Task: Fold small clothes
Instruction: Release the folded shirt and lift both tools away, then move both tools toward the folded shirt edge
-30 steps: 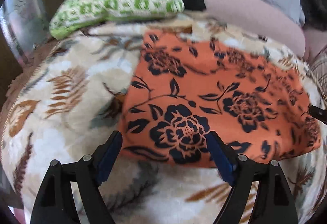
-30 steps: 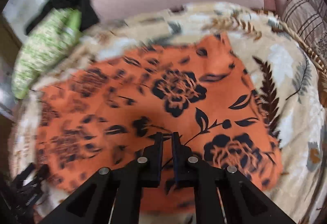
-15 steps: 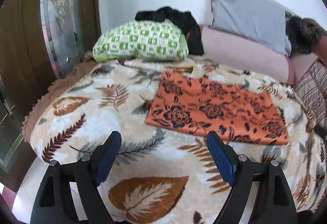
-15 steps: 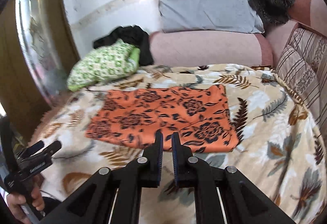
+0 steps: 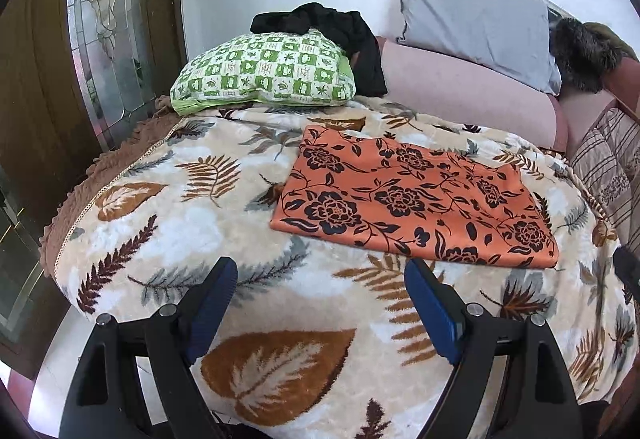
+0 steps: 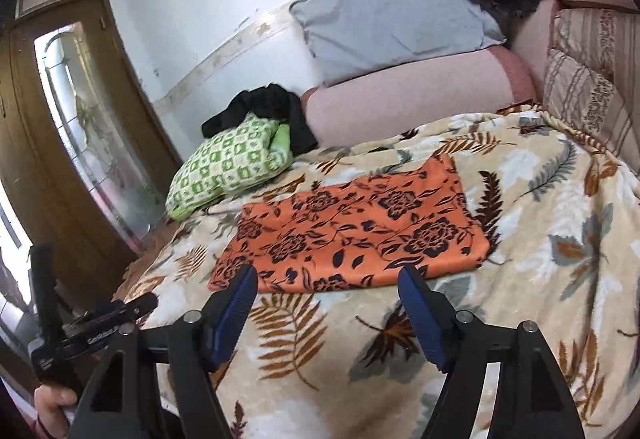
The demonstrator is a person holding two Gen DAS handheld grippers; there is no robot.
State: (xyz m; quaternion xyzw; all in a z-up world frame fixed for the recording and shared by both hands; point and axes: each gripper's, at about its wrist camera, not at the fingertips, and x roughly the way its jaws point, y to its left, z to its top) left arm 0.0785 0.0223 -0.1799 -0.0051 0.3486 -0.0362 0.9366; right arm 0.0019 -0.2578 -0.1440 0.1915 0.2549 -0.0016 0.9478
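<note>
Nearest the left wrist camera, the left gripper (image 5: 320, 303) hangs over the bare leaf-patterned blanket (image 5: 168, 239) with its blue pads spread wide and nothing between them. The right gripper (image 6: 326, 301) likewise hovers short of the cloth, its jaws opening and empty. Just beyond both lies the task's thing, an orange floral garment (image 5: 408, 203), flat on the blanket as a tidy rectangle near the middle of the bed, apart from either gripper. It looks thin, light and limp, probably a smooth woven fabric that will slide on itself while the fleecy blanket drags at it, so it should be lifted clear, not pulled across. The sensible holds are the two near corners, or the two ends of one short edge, pinched through every layer so the stack does not peel apart. How many layers it has, and what kind of garment it is, cannot be told: no sleeve, waistband or hem stands out. In the right wrist view the far right corner rides up slightly. Beyond it a green checked pillow (image 5: 264, 73) carries a crumpled black garment (image 5: 332, 27), partly hidden behind the pillow. At the very back a grey pillow (image 5: 476, 19) leans on the wall beside a dark furry thing (image 5: 580, 53) too cut off to identify.
</note>
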